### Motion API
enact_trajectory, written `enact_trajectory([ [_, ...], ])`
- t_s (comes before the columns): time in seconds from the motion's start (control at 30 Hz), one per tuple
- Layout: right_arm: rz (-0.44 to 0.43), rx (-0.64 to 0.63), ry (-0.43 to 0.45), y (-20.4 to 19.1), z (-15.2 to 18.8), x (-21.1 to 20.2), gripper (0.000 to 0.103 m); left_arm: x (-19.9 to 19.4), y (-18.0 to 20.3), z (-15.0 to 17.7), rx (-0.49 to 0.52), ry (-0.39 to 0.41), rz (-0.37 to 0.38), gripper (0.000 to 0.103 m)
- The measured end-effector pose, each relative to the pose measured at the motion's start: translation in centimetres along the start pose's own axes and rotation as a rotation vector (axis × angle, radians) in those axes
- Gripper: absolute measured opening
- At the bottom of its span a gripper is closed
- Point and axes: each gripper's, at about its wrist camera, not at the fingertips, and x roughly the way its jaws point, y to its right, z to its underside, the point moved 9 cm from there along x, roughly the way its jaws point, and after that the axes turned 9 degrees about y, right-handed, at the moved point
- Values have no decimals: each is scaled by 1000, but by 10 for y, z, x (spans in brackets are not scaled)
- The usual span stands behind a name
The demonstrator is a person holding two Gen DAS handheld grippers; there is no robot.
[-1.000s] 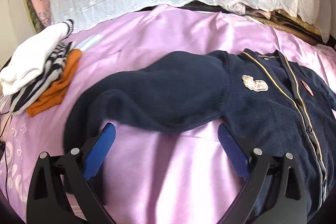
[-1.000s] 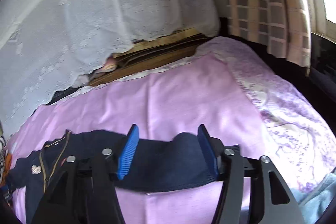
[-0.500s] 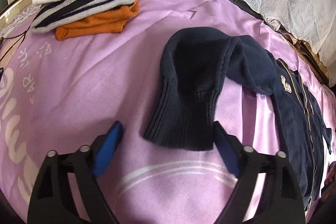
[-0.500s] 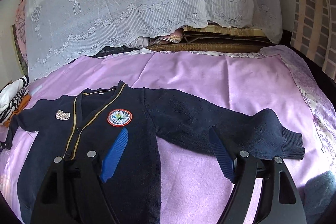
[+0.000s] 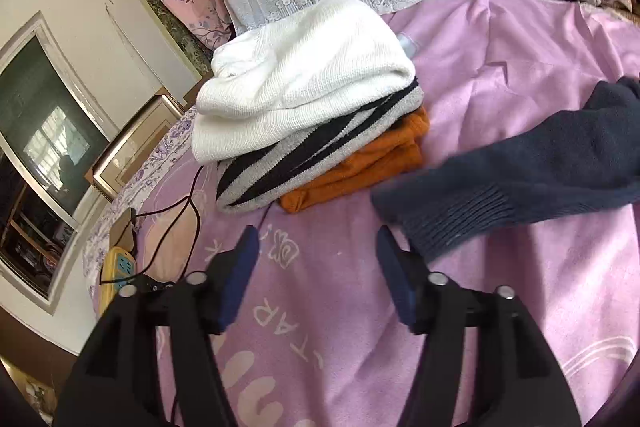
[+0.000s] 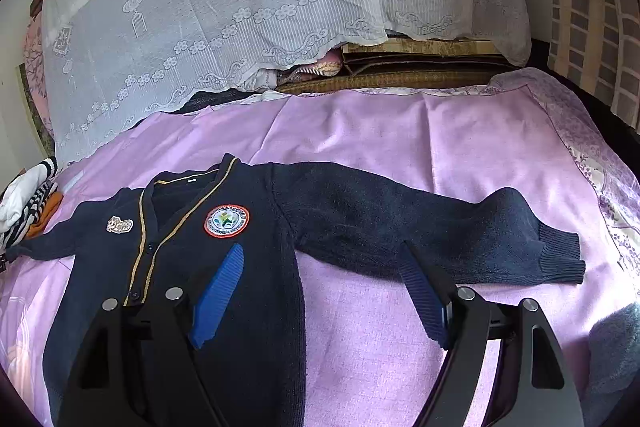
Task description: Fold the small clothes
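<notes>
Both grippers, left gripper (image 5: 316, 247) and right gripper (image 6: 322, 265), wide and empty. Best to pinch each cardigan (image 6: 224, 267) cuff (image 5: 448, 223) squarely, folding sleeves inward from the bedspread (image 6: 400, 131) edges.

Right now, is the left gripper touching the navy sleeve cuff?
Cannot tell. In the left wrist view the sleeve cuff lies outside the open left gripper, right beside one pad; no clear gap or contact shows, and nothing sits between the jaws.
</notes>
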Motion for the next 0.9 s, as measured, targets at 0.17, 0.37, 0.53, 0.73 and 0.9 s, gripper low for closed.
enact_trajectory([
  [0.17, -19, 13, -5, -6, 0, 2, 81, -52, 55, -25, -9, 119, 171, 85],
  [0.37, -88, -60, -32, -47, 5, 5, 82, -53, 144, -56, -6, 98, 292, 88],
  [0.53, -124, -116, -149, -66, 33, 21, 86, -2, 168, -16, -41, -122, 261, 90],
  [0.73, -69, -21, -264, -34, 53, 40, 86, -12, 146, -20, -131, -106, 249, 95],
  [0.9, -127, 38, -178, -48, -2, 61, 86, -47, 202, -78, -20, 33, 327, 95],
])
